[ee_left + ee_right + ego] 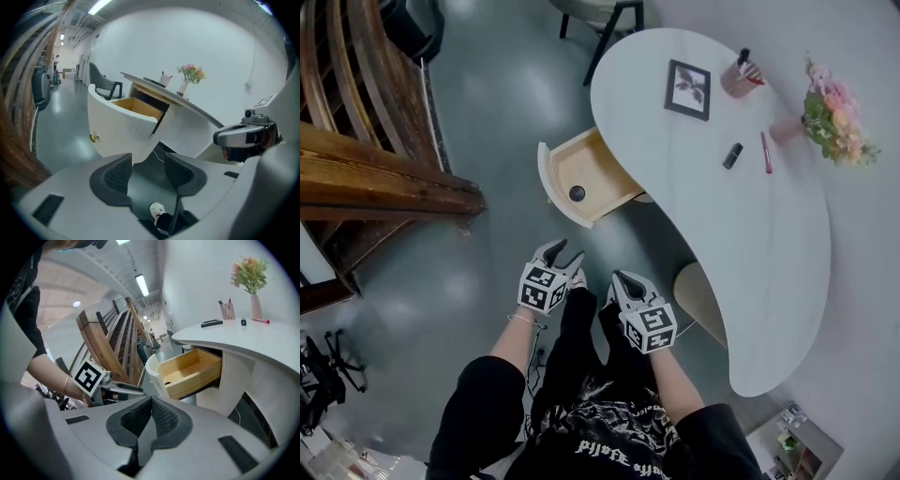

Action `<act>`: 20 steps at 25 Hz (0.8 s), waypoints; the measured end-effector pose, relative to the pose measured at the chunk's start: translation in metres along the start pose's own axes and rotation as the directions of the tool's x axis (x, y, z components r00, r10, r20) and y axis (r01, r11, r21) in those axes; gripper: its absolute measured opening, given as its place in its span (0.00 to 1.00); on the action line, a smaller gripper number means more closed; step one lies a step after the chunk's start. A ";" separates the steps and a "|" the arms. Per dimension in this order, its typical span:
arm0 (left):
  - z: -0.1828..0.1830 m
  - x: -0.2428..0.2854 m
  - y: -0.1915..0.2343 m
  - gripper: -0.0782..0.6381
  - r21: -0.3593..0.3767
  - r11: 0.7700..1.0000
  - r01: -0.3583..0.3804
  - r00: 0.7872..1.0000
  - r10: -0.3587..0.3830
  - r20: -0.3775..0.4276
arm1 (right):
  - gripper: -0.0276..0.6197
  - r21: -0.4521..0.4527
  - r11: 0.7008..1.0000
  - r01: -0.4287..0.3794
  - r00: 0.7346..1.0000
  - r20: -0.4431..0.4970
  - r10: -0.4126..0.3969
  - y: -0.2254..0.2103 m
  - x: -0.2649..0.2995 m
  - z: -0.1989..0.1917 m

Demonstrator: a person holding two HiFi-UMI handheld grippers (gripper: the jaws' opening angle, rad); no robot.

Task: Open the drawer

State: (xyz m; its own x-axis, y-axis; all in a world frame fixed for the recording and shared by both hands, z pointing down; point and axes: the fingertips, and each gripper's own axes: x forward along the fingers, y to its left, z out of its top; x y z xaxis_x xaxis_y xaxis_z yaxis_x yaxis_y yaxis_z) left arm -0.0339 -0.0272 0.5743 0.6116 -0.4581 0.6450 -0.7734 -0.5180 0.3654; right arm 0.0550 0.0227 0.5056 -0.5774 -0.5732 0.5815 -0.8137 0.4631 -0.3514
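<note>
The wooden drawer [581, 173] stands pulled out from the curved white desk [769, 281], with its white curved front towards me and a small dark round thing [577, 193] inside. My left gripper [562, 255] hangs in the air a little short of the drawer front, open and empty. In the left gripper view the jaws [147, 171] stand apart, with the drawer front [122, 124] and its brass knob [93, 137] ahead. My right gripper [623, 279] is beside the left one, shut on nothing. In the right gripper view its pads [151, 416] meet, and the open drawer [190, 371] lies ahead.
On the desk top lie a framed picture [687, 89], a pen cup [739, 77], a small black object [732, 156], a red pen [766, 152] and a vase of flowers [836, 122]. A wooden staircase [366, 159] rises at the left. A chair [600, 14] stands beyond the desk.
</note>
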 end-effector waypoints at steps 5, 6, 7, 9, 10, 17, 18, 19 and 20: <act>0.016 -0.018 -0.032 0.41 -0.004 1.000 -0.001 1.000 0.001 0.024 | 0.08 -0.002 1.000 0.013 0.999 0.049 -0.013 -0.006 -0.013 0.028; 0.021 -0.020 -0.040 0.41 -0.013 1.000 0.005 0.999 -0.005 0.032 | 0.08 -0.011 1.000 0.016 0.999 0.051 -0.015 -0.009 -0.016 0.033; 0.025 -0.022 -0.047 0.41 -0.027 1.000 0.014 0.999 -0.013 0.044 | 0.09 -0.034 0.999 0.017 0.999 0.050 -0.015 -0.009 -0.019 0.038; 0.030 -0.028 -0.059 0.41 -0.045 0.999 0.031 0.997 -0.028 0.066 | 0.09 -0.093 0.996 0.012 0.999 0.048 -0.008 -0.005 -0.024 0.042; 0.032 -0.031 -0.065 0.41 -0.038 0.999 0.035 0.997 -0.033 0.074 | 0.08 -0.108 0.994 0.010 0.999 0.050 -0.004 -0.003 -0.027 0.043; 0.073 -0.062 -0.102 0.41 0.022 0.999 0.038 0.981 -0.041 0.190 | 0.08 -0.101 0.994 0.033 0.994 0.103 -0.023 -0.013 -0.049 0.064; 0.079 -0.065 -0.106 0.41 0.025 0.999 0.038 0.978 -0.043 0.205 | 0.09 -0.103 0.994 0.036 0.994 0.111 -0.025 -0.015 -0.052 0.067; 0.083 -0.068 -0.110 0.41 0.026 0.999 0.039 0.975 -0.043 0.218 | 0.08 -0.106 0.994 0.039 0.993 0.118 -0.026 -0.015 -0.056 0.070; 0.087 -0.070 -0.113 0.41 0.027 0.999 0.037 0.973 -0.042 0.228 | 0.09 -0.111 0.993 0.040 0.992 0.126 -0.026 -0.016 -0.059 0.074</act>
State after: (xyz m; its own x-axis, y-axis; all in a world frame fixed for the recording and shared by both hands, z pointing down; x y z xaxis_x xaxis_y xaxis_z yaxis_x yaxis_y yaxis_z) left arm 0.0254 0.0011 0.4294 0.6653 -0.5887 0.4592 -0.7457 -0.5536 0.3706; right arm 0.0971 -0.0011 0.4229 -0.5597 -0.6657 0.4935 -0.8238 0.5117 -0.2440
